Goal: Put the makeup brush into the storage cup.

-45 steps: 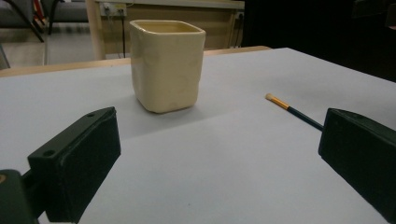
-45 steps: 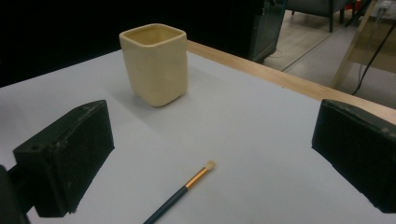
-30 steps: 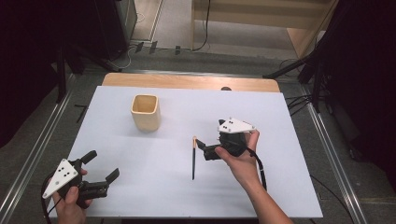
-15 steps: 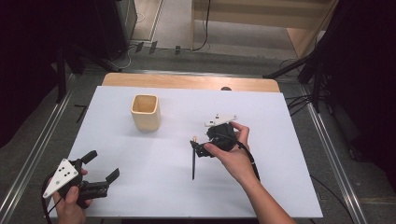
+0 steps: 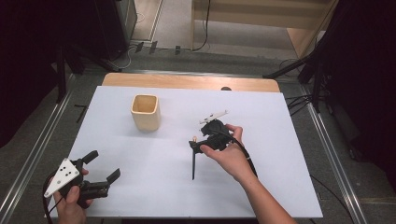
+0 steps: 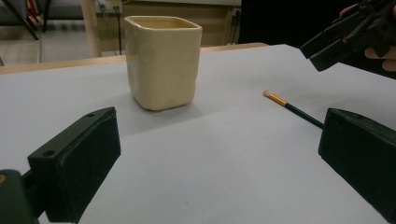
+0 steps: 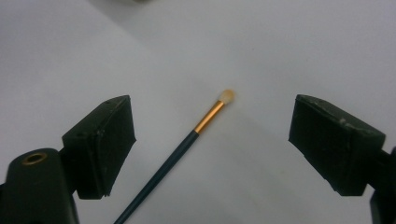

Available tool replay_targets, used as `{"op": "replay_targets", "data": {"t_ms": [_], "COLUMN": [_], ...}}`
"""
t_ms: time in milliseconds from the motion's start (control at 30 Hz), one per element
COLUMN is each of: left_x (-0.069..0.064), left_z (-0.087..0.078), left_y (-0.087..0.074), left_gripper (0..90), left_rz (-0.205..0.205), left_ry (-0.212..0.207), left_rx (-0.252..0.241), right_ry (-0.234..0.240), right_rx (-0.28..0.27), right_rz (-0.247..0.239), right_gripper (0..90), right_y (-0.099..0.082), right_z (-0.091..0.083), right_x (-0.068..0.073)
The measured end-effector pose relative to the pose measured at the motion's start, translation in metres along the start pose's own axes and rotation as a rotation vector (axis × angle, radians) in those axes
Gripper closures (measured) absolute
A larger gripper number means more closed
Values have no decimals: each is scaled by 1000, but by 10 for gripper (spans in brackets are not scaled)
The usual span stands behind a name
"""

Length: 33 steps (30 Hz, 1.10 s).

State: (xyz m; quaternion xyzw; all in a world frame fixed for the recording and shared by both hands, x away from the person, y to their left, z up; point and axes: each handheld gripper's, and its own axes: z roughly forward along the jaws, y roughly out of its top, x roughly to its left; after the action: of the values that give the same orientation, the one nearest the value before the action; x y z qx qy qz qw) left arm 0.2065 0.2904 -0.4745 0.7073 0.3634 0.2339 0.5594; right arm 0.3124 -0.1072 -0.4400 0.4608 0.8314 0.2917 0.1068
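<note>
1. Step in hand, as judged: the brush (image 7: 187,140) is to be picked up by the right gripper (image 5: 195,144), prob. for dropping into the cream cup (image 5: 146,112).
2. Brush location: flat on the white table (image 5: 280,140), centre-right, just under the right gripper, well apart from the cup. Pale tip (image 7: 227,96) and gold ferrule point toward the cup side; the dark handle (image 5: 193,165) runs back toward the person.
3. Right gripper: jaws spread, nothing clamped. They have just been closing in; the brush lies between them in the right gripper view but isn't touched yet.
4. Left gripper (image 5: 103,167): held low at the near-left corner, jaws released, nothing between them.
5. To do it well: jaws should be lowered until the pads straddle the handle just behind the ferrule, w/ the pads square across the shaft, not along it.
6. Pads should nearly graze the table before closing; a thin shaft is easily missed or rolled away.
7. Closing should be slow and centred, so the brush isn't flicked sideways.
8. Lift is best done straight up, tip kept clear of the table.
9. Writing/brands: none can be read on brush, cup or grippers.
</note>
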Motion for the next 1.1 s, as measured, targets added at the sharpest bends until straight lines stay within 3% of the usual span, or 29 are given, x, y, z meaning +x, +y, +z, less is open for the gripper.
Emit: {"op": "replay_targets", "data": {"t_ms": [100, 367, 500, 767, 1100], "left_x": [0, 1, 0, 0, 1], "left_z": [0, 0, 0, 0, 1], "left_y": [0, 0, 0, 0, 0], "left_gripper": [0, 0, 0, 0, 0], "left_rz": [0, -1, -1, -5, -5], "left_ry": [-1, -1, -3, -8, -9], "left_rx": [0, 2, 2, 2, 2], "right_ry": [-3, -6, 27, 33, 13], "right_rx": [27, 89, 139, 261, 315], "right_rz": [18, 5, 49, 96, 130], "right_gripper": [197, 451, 505, 649, 705], "right_y": [2, 4, 5, 9, 13], "right_z": [4, 12, 17, 25, 37], "right_x": [1, 4, 6, 9, 11]}}
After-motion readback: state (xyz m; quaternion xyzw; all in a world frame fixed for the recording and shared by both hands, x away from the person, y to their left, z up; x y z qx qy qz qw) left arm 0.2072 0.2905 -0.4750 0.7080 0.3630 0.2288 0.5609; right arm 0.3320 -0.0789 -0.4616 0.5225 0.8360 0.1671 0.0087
